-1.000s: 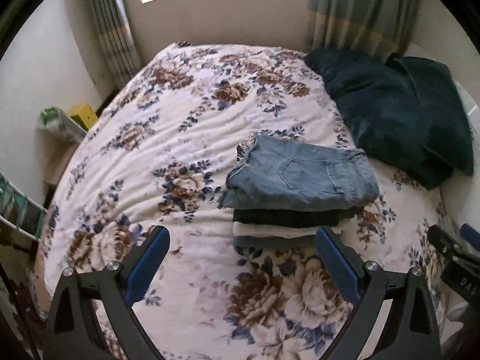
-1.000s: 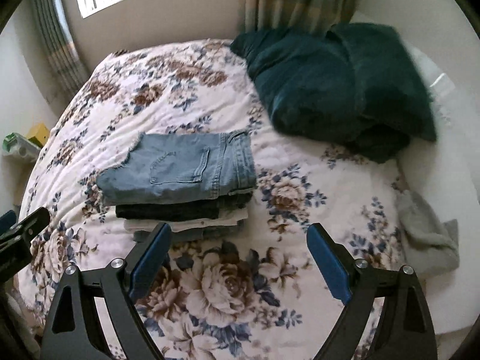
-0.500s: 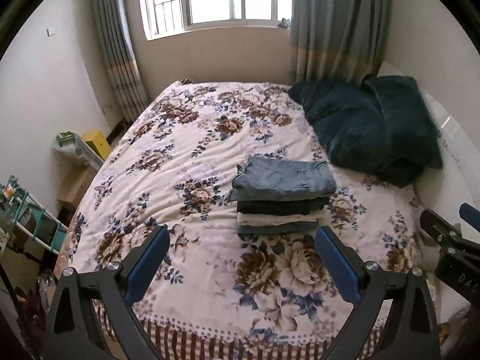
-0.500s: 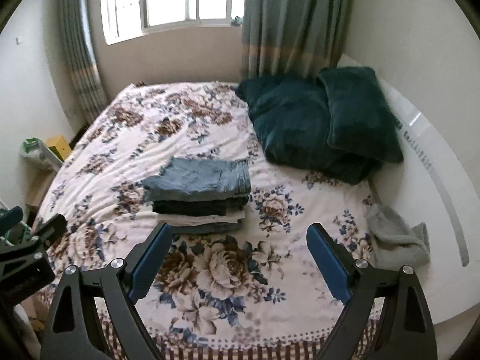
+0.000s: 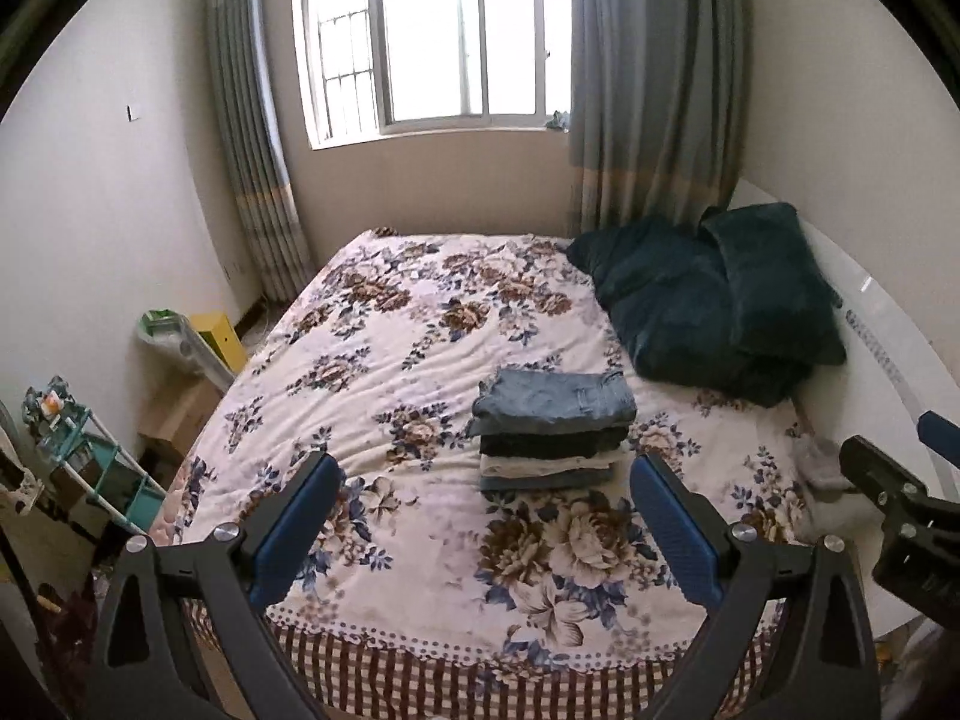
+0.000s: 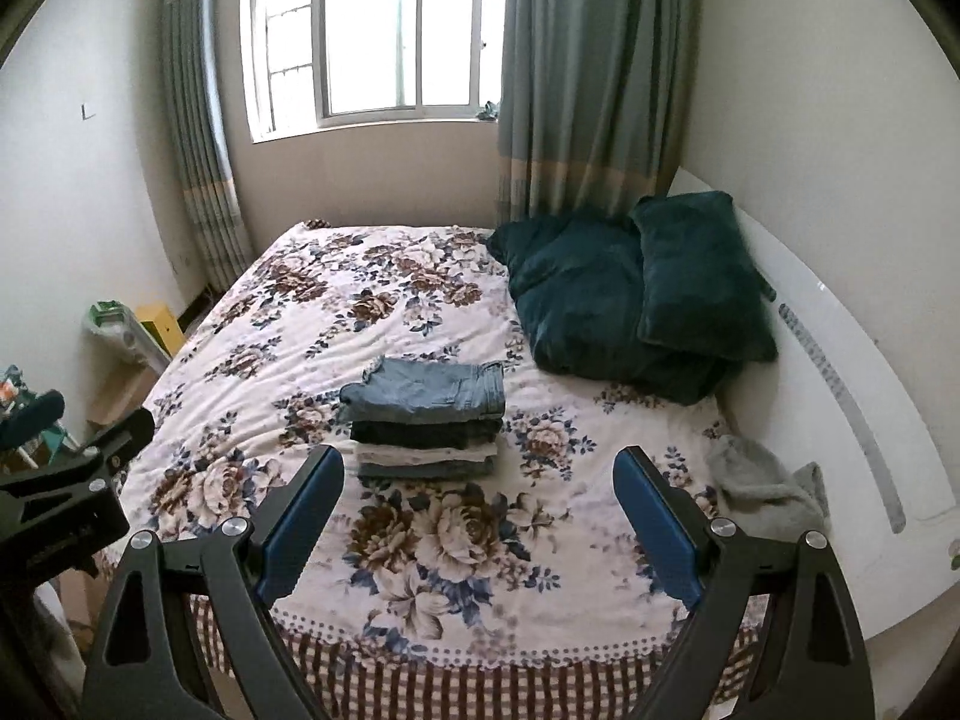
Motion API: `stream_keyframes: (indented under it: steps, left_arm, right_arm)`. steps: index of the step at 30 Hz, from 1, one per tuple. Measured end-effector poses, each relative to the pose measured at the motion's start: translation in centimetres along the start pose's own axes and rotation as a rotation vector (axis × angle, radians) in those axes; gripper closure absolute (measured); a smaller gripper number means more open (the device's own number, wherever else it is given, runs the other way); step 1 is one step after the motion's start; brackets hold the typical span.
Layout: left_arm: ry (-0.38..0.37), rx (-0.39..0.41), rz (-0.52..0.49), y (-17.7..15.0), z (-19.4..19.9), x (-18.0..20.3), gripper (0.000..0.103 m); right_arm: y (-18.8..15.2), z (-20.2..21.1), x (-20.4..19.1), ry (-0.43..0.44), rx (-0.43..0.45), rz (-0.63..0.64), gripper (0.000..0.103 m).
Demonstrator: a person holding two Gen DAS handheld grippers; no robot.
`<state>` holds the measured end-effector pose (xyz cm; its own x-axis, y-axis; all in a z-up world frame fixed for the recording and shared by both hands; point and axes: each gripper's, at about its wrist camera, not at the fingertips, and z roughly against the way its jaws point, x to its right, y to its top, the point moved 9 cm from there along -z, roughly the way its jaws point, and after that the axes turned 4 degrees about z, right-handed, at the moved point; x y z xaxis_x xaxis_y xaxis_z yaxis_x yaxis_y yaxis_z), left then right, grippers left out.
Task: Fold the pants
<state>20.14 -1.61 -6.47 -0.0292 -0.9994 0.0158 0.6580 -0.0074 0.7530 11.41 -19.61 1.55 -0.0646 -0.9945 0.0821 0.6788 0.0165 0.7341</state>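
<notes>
Left gripper point(image 5: 480, 516): I hold it released, blue pads wide apart, gripping nothing, off the bed's near edge.
Right gripper point(image 6: 477, 507): likewise spread and unloaded.
Folded light-blue denim pants point(image 5: 555, 399): topping a neat stack of folded garments point(image 6: 426, 441) mid-bed on the floral bedspread point(image 5: 420, 354).

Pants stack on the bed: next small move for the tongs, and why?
Probably none on the stack: it sits squared on the bedspread, jeans on top, and both the left tongs and right tongs are open, empty and well short of it. If anything, I'd reach the right tongs toward the loose grey cloth.
</notes>
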Motion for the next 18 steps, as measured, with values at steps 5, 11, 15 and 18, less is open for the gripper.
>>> stream_keyframes:
  steps: [5, 11, 15, 18]
  left_arm:
    - [-0.011, 0.018, 0.022, -0.1, 2.2, -0.3, 0.004]
    - [0.008, 0.021, 0.021, -0.5, 2.5, -0.4, 0.004]
    - [0.000, 0.013, 0.023, -0.7, 2.0, -0.2, 0.000]
    - [0.009, 0.006, 0.024, -0.7, 1.3, 0.0, 0.000]
  right_arm:
    - [-0.1, 2.9, 0.2, 0.025, 0.016, -0.007, 0.009]
    - [-0.1, 4.0, -0.3, 0.047, 0.024, 0.009, 0.007]
    - [0.4, 3.1, -0.4, 0.062, 0.025, -0.002, 0.007]
    - [1.0, 2.3, -0.1, 0.053, 0.030, -0.003, 0.007]
